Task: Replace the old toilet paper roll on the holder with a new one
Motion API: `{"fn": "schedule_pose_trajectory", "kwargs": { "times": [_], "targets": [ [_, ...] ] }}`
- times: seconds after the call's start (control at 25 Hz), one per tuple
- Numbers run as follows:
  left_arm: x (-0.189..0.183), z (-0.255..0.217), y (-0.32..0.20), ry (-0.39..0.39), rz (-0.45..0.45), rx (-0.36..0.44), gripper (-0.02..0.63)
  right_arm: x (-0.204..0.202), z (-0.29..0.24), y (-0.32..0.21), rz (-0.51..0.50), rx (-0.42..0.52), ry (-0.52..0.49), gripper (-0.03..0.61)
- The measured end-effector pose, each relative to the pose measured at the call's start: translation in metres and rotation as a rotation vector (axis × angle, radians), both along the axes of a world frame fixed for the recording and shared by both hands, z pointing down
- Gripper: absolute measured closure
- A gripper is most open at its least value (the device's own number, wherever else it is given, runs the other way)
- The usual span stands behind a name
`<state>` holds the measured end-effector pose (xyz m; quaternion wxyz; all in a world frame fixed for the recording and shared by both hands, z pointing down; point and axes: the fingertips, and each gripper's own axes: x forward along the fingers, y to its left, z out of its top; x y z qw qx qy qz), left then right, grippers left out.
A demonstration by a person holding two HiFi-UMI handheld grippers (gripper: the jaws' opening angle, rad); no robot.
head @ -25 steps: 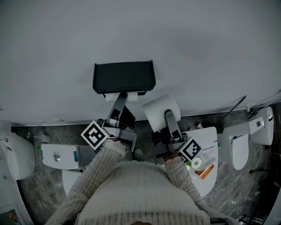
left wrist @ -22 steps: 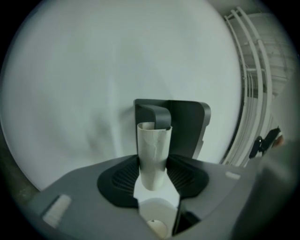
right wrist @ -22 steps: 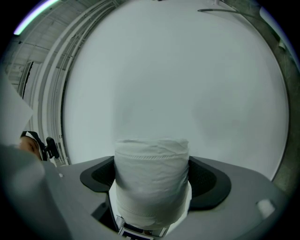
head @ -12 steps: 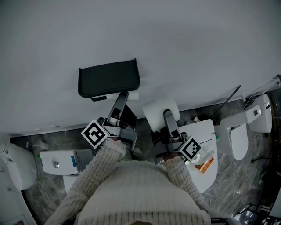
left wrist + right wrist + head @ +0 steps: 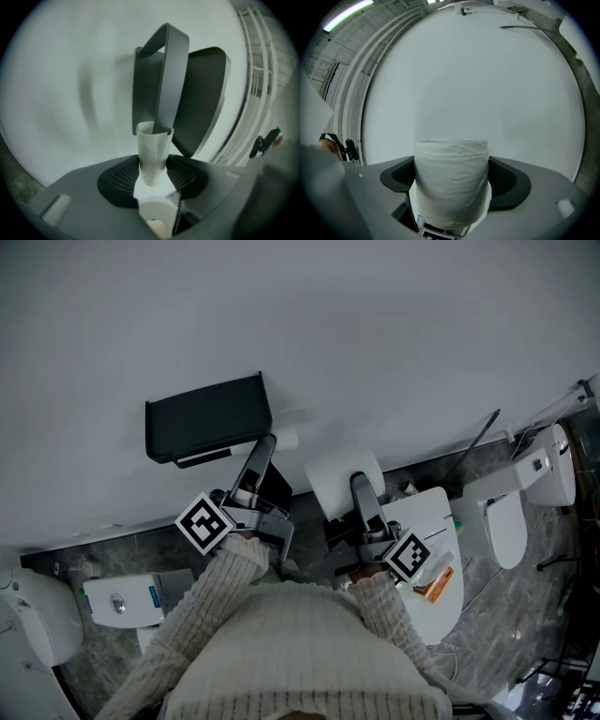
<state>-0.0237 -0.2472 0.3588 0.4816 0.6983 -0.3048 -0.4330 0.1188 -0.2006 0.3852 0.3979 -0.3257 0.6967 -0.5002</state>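
Note:
A black paper holder hangs on the white wall. My left gripper is shut on the old roll, a bare cardboard tube, just off the holder's right end. In the left gripper view the old roll stands between the jaws, its far end at the tip of the holder's grey bar, below the raised cover. I cannot tell whether the tube is still on the bar. My right gripper is shut on a full white new roll, held to the right of the holder. That new roll fills the right gripper view.
Below the holder stands a white toilet tank at the left. A white toilet lid at the right carries an orange packet. Another white toilet stands at the far right on the dark marble floor.
The old tube was under the holder a second ago; now it is past the holder's right end. The holder has slid left in the head view. The right gripper keeps its grip on the new roll.

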Motion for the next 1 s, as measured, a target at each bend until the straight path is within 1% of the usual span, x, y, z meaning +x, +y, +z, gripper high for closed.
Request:
{"fn": "schedule_pose_trajectory", "kwargs": {
  "times": [0.16,0.56,0.76,1.0],
  "targets": [
    [0.006,0.002,-0.003,0.009,0.038,0.0,0.439,0.005,0.001,0.001,0.038,-0.002,0.008,0.115],
    [0.019,0.017,-0.008,0.023,0.128,-0.031,0.439,0.021,0.012,0.008,0.147,-0.034,0.019,0.115],
    [0.023,0.026,-0.007,0.02,0.158,-0.052,0.439,0.026,0.017,0.007,0.191,-0.049,0.02,0.115],
    [0.036,0.025,0.028,0.001,0.157,-0.059,0.439,0.043,0.01,0.031,0.211,-0.031,0.006,0.115]
  ]
}}
